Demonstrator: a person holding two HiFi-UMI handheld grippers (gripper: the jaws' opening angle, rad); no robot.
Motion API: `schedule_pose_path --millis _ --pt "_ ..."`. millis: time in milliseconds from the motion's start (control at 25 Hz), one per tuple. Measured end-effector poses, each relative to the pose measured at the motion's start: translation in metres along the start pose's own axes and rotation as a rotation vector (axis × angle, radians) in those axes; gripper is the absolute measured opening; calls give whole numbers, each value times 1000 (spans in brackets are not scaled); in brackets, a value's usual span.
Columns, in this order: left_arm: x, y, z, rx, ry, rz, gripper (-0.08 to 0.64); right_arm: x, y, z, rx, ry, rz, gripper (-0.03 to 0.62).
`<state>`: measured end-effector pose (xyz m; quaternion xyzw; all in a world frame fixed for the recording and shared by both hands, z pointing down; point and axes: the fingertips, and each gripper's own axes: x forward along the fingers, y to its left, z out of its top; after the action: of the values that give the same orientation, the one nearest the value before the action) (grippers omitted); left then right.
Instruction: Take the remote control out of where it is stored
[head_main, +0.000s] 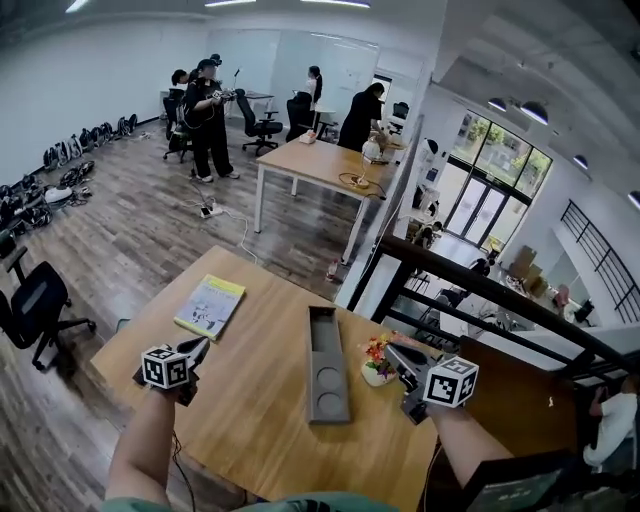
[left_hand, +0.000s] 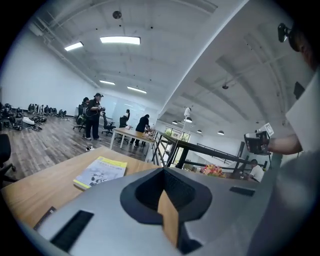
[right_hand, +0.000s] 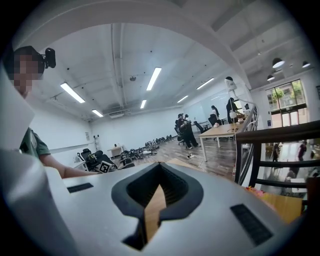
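Observation:
A long grey holder (head_main: 327, 375) lies on the wooden table (head_main: 260, 400), with a rectangular slot at its far end and two round recesses nearer me. No remote control shows in any view. My left gripper (head_main: 200, 346) hovers above the table's left part, well left of the holder, its jaws shut with nothing between them (left_hand: 162, 171). To the right of the holder, my right gripper (head_main: 393, 351) is raised beside a small flower pot (head_main: 378, 364), jaws together and empty (right_hand: 160, 165). Each gripper view catches the other gripper across the table.
A yellow-edged booklet (head_main: 210, 305) lies at the table's far left corner. A dark railing (head_main: 480, 285) runs behind the table's right side. A black office chair (head_main: 35, 305) stands left of the table. Several people stand by desks (head_main: 320, 160) further back.

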<state>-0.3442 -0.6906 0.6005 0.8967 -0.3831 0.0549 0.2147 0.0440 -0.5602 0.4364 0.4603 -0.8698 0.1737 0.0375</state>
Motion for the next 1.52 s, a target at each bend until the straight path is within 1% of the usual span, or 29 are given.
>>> schedule_pose_path --millis 200,320,480,600,720,880,1000,1200,1360,1520 --pt "4 -82 15 38 -24 -33 3 -55 -21 -1 -1 -25 -10 -3" --pt "13 -141 25 69 -36 -79 3 -93 -34 0 -1 -50 -28 -3" --pt "22 -240 24 109 -39 -170 3 -155 -46 -4 -13 -69 -62 -3" --pt "29 -310 15 142 -23 -251 3 -200 -51 -20 -1 -76 -90 -3" --pt "43 -370 3 188 -5 -334 3 -240 -61 -30 -16 -81 -130 -3" --pt "56 -444 -6 201 11 -439 3 -290 -76 -25 -12 -105 -184 -3" --pt "63 -485 -18 218 38 -511 3 -320 -80 -27 -2 -126 -216 -3" --pt "70 -537 -31 230 83 -605 3 -354 -84 -33 25 -170 -267 -3" --pt "64 -571 -34 245 100 -662 3 -373 -81 -41 43 -191 -288 -3" --pt "55 -598 -37 262 121 -695 3 -388 -75 -49 64 -219 -301 -3"
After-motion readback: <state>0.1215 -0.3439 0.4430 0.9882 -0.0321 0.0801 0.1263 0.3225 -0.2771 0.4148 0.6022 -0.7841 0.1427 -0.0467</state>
